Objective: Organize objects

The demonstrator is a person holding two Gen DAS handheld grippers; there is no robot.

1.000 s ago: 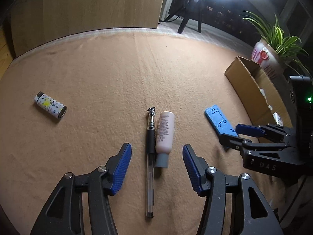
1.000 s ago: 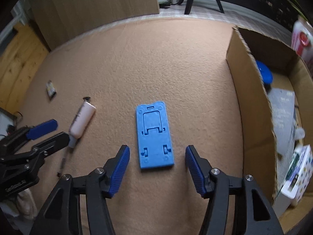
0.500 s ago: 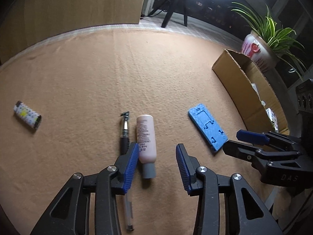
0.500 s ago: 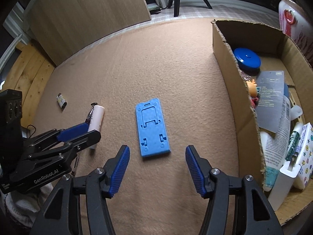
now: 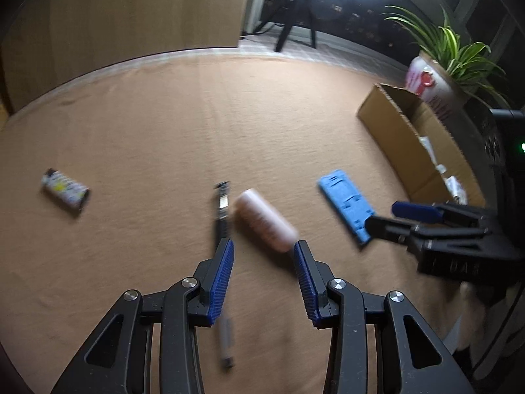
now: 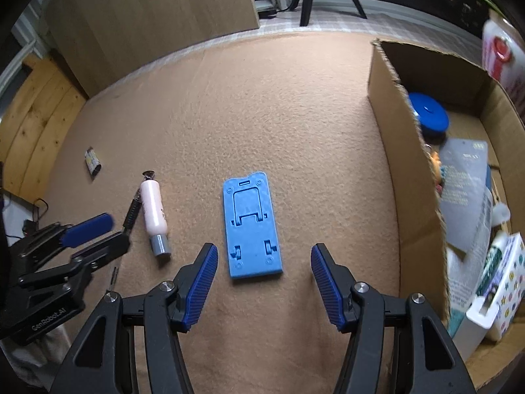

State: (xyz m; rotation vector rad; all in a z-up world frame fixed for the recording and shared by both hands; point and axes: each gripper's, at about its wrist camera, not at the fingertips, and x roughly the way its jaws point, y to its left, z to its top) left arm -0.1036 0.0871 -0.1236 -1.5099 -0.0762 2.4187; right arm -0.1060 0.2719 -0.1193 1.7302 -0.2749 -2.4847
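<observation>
Cardboard box (image 6: 390, 151) at the carpet's (image 6: 262, 98) right edge already holds several items. Phone stand (image 6: 251, 226), pink bottle (image 6: 152, 207), pen (image 5: 221, 207) and lighter (image 5: 65, 190) remain mid-carpet. Left gripper (image 5: 264, 259), jaws just narrowed, holds nothing; right gripper (image 6: 264, 269) hangs half-open, empty.

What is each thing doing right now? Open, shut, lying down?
Left gripper: open, jaws just been closing, gripping nothing.
Right gripper: open, empty.
Pink bottle: lying down, capped.
Pen: lying flat.
Blue stand: folded flat.
Lighter: lying on its side.
Cardboard box: open, partly filled.
</observation>
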